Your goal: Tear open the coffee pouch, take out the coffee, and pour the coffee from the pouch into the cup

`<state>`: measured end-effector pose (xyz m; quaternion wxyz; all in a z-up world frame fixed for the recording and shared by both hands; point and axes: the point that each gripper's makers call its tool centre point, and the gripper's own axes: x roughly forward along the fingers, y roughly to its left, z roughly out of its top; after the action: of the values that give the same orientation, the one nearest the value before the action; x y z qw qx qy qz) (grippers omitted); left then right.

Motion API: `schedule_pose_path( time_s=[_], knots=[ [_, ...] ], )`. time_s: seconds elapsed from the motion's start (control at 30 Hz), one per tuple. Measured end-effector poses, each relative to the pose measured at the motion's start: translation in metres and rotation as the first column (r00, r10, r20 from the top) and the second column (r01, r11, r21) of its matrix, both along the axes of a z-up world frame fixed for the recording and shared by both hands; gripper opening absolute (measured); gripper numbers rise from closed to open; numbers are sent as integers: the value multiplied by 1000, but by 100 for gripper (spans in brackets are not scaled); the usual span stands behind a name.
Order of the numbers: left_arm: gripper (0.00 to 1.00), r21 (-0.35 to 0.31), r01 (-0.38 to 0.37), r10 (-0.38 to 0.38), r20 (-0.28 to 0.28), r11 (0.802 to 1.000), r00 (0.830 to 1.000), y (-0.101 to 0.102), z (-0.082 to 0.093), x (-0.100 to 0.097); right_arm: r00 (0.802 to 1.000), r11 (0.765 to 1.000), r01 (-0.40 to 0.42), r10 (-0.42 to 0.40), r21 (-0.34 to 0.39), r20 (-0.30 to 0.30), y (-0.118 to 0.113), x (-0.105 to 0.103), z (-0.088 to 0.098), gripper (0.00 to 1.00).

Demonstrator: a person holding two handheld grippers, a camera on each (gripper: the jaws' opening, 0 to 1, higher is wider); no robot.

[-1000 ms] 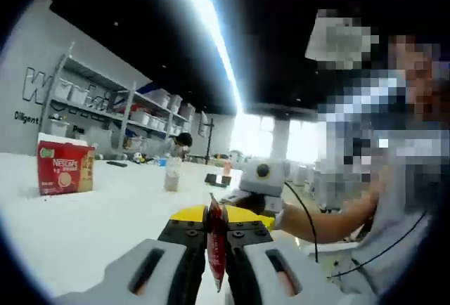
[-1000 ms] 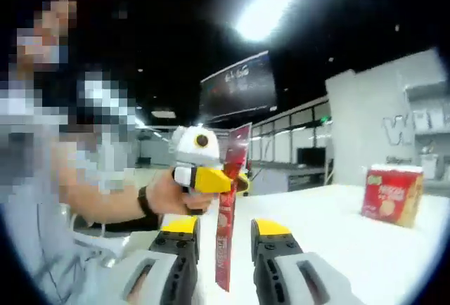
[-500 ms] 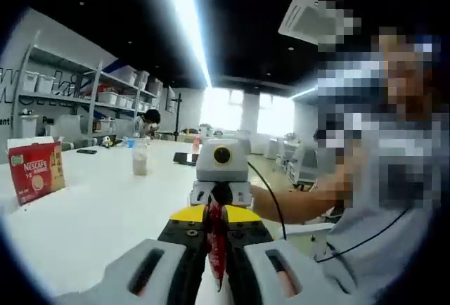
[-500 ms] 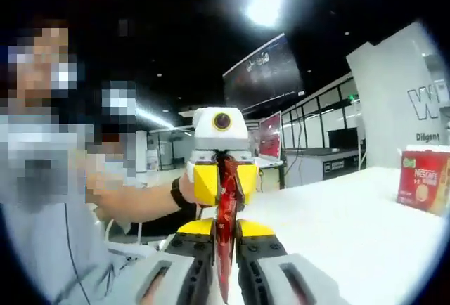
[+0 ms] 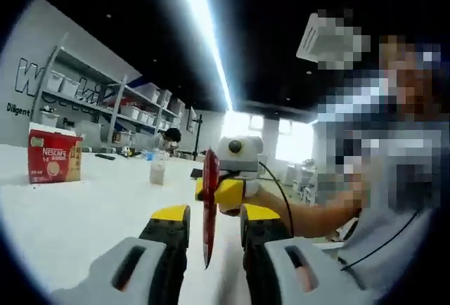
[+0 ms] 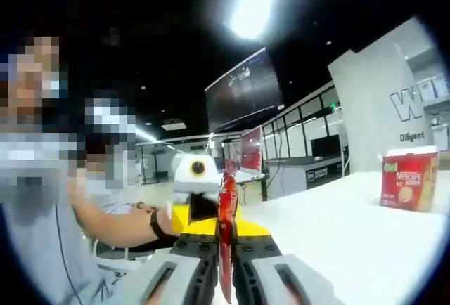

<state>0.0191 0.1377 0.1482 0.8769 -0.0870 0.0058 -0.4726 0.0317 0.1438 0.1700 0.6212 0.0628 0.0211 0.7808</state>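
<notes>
My right hand-held gripper (image 6: 225, 249) is clamped on the red coffee pouch (image 6: 226, 228), which stands on edge between its closed jaws, well above the white worktop (image 6: 365, 228). In the left gripper view my left hand-held gripper (image 5: 214, 224) has its jaws apart, and the pouch (image 5: 209, 203) hangs in the gap between them without clearly touching either one. Past it in that view I see the right hand-held gripper (image 5: 228, 191) gripping the pouch's far edge, with my hand (image 5: 256, 196) behind it. In the right gripper view the left hand-held gripper (image 6: 200, 210) sits just behind the pouch, facing me. A red Nescafe box (image 5: 53, 164) stands on the worktop, well away from the pouch, and a cup (image 5: 158, 171) stands further along the same surface. Shelving (image 5: 91, 105) with bins lines the far wall.
</notes>
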Motion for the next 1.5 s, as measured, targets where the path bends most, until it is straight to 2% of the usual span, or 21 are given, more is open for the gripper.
schedule_pose_path(
  time_s=[0.07, 0.2, 0.3, 0.33, 0.37, 0.47, 0.6, 0.7, 0.77, 0.83, 0.9, 1.0, 1.07, 1.17, 1.23, 1.27, 1.3, 1.33, 1.4, 1.43, 1.5],
  knots=[
    [31, 37, -29, 28, 15, 999, 999, -3, -10, 4, 1000, 1000, 4, -3, 31, -16, 2, 1, 7, 5],
    [30, 45, -53, 51, 35, 998, 998, -10, -13, 9, 1000, 998, -4, 4, 57, -2, 5, -5, 11, 5],
    [22, 32, -57, 56, 48, 998, 997, -11, -11, 9, 1000, 998, -7, 7, 64, -3, 7, -9, 10, 5],
    [16, 29, -61, 59, 64, 998, 996, -9, -9, 10, 1000, 998, -11, 11, 64, -6, 7, -9, 10, 5],
    [11, 38, -54, 51, 90, 998, 995, -9, -7, 9, 1000, 998, -4, 5, 70, -8, 7, -8, 10, 5],
    [9, 37, -12, 10, 67, 999, 998, -12, -8, 6, 1000, 997, -19, 20, 80, -16, 7, -8, 10, 7],
    [7, 30, 29, -31, 72, 999, 997, -13, -9, 1, 999, 995, -48, 50, 84, -14, 6, -12, 9, 12],
    [7, 30, 59, -61, 63, 998, 996, -17, -11, -4, 996, 987, -47, 58, 153, -71, 0, -10, 25, 19],
    [7, 32, 64, -66, 60, 997, 996, -19, -12, -8, 989, 981, -76, 96, 178, -109, -7, -13, 35, 19],
    [7, 29, 71, -73, 57, 997, 996, -20, -12, -10, 990, 981, -87, 105, 172, -98, -9, -16, 39, 12],
    [7, 25, 87, -88, 42, 996, 995, -21, -11, -12, 993, 984, -82, 93, 158, -67, -8, -16, 39, 11],
    [8, 9, 116, -116, 5, 993, 993, -22, -11, -13, 995, 986, -76, 85, 148, -57, -8, -17, 39, 8],
    [8, 6, 119, -119, 1, 993, 993, -25, -13, -14, 995, 988, -69, 77, 137, -59, -9, -19, 39, 6],
    [14, 7, 61, -61, 32, 998, 998, -27, -12, -15, 998, 991, -34, 40, 126, -47, -12, -18, 38, 4],
    [23, -8, 43, -43, 40, 999, 998, -30, -10, -15, 999, 993, -16, 20, 115, -29, -11, -17, 37, 3],
    [22, -13, 40, -40, 40, 999, 998, -33, -8, -16, 1000, 993, -5, 8, 117, -22, -11, -17, 37, 3],
    [11, -12, 38, -37, 51, 999, 998, -34, -7, -15, 1000, 992, -4, 8, 124, -29, -12, -17, 38, 3],
    [10, 5, 38, -38, 92, 999, 995, -34, -5, -15, 999, 992, -4, 11, 126, -49, -11, -16, 37, 3],
    [8, -8, 42, -42, 71, 999, 997, -35, -7, -14, 999, 990, 9, -2, 143, -48, -11, -14, 37, 4],
    [8, -12, 45, -44, 72, 999, 996, -35, -7, -15, 1000, 984, 16, -13, 177, -21, -10, -12, 39, 4],
    [7, -8, 45, -45, 72, 999, 996, -35, -7, -15, 999, 985, -6, 12, 175, -30, -10, -15, 38, 7]
  ],
)
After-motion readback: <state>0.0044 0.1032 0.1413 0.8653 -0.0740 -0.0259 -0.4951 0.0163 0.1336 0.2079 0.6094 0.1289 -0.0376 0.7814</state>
